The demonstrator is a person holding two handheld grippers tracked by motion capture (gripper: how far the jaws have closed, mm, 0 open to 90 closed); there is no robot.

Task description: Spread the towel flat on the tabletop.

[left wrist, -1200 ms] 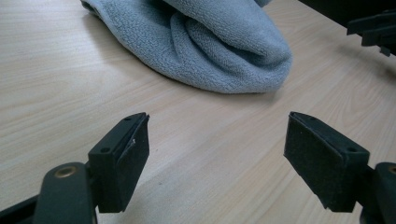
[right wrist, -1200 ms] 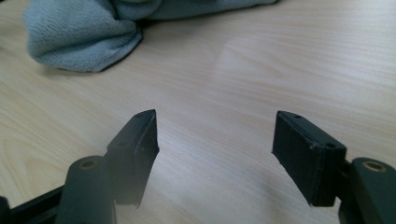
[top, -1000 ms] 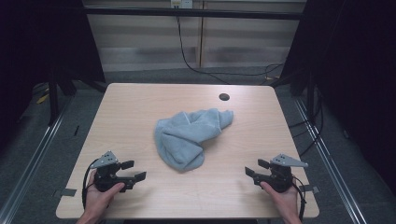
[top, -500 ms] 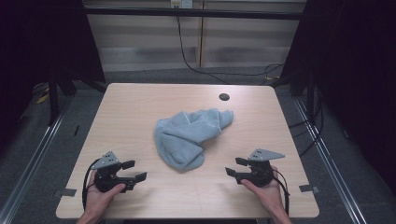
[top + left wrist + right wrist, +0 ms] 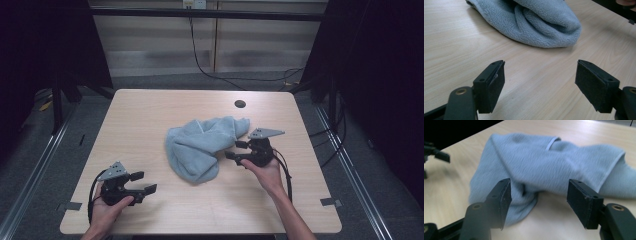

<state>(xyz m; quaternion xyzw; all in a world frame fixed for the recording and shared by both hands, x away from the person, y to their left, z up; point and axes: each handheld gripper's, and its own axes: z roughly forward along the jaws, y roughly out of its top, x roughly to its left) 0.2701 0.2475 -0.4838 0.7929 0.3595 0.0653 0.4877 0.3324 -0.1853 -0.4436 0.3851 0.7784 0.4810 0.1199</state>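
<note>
Since the earlier frame, the right gripper point(image 5: 234, 150) has swung in beside the towel point(image 5: 202, 145), jaws reopening, nothing between them. Towel lies at its nine o'clock, long axis seven-to-one. Left gripper point(image 5: 142, 182), gaping empty, sits well apart.

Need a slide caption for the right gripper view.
Open right tool faces the crumpled light-blue terry towel on the pale wooden table, nothing gripped.
</note>
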